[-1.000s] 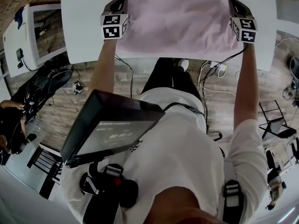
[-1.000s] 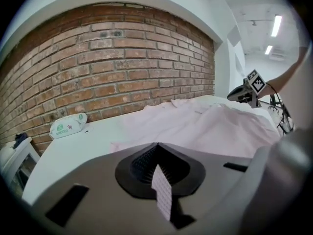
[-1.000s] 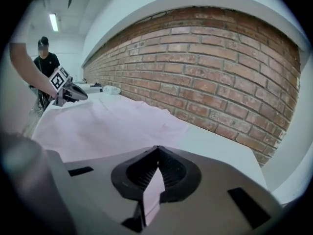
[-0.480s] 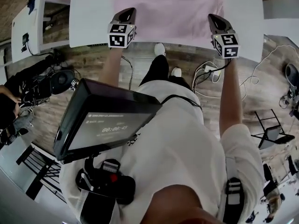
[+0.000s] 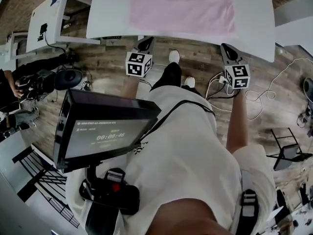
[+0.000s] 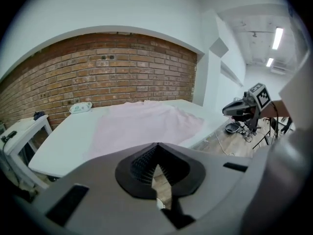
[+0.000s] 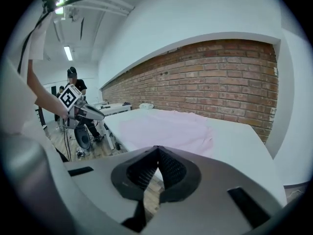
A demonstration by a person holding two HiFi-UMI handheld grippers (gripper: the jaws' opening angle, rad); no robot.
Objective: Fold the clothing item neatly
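Jaws of the left gripper (image 5: 145,43) and the right gripper (image 5: 226,49) are pressed together with nothing between them. Both grippers hang over the wooden floor (image 5: 274,102), just short of the table's near edge. The pink garment (image 5: 181,11) lies spread flat on the white table (image 5: 254,18), apart from both grippers. The head view cuts off its far hem. In the gripper views I cannot make out sleeves or a collar.

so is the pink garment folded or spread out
Folded, it seems: the pink garment lies flat on the white table as a plain rectangle, no sleeves showing.
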